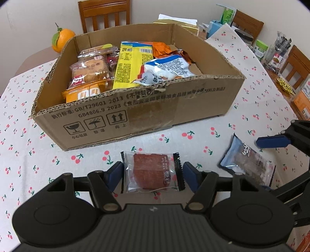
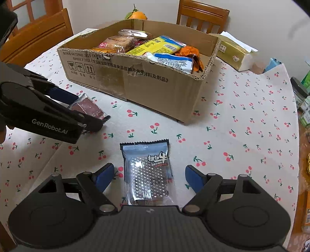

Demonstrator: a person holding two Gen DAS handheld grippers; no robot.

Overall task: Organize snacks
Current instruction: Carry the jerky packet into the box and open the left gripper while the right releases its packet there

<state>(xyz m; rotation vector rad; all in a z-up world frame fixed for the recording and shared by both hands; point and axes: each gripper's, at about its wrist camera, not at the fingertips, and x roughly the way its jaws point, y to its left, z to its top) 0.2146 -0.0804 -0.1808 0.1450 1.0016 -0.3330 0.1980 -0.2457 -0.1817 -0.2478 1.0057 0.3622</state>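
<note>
A cardboard box (image 1: 184,104) (image 2: 151,91) holding several snack packs stands on the cherry-print tablecloth. A clear pack with a red-brown slab (image 1: 151,171) (image 2: 88,106) lies flat on the cloth between the fingers of my open left gripper (image 1: 152,175) (image 2: 81,108); the blue pads stand just off its two ends. A light blue pack with a dark bar (image 2: 148,170) (image 1: 246,162) lies on the cloth between the fingers of my open right gripper (image 2: 150,176), with gaps on both sides. One right finger (image 1: 273,141) shows in the left wrist view.
An orange (image 1: 62,39) (image 2: 136,15) sits behind the box. A gold tissue pack (image 2: 235,54) lies right of the box. Jars and packets (image 1: 275,52) crowd the table's far right edge. Wooden chairs (image 1: 104,13) stand around the table.
</note>
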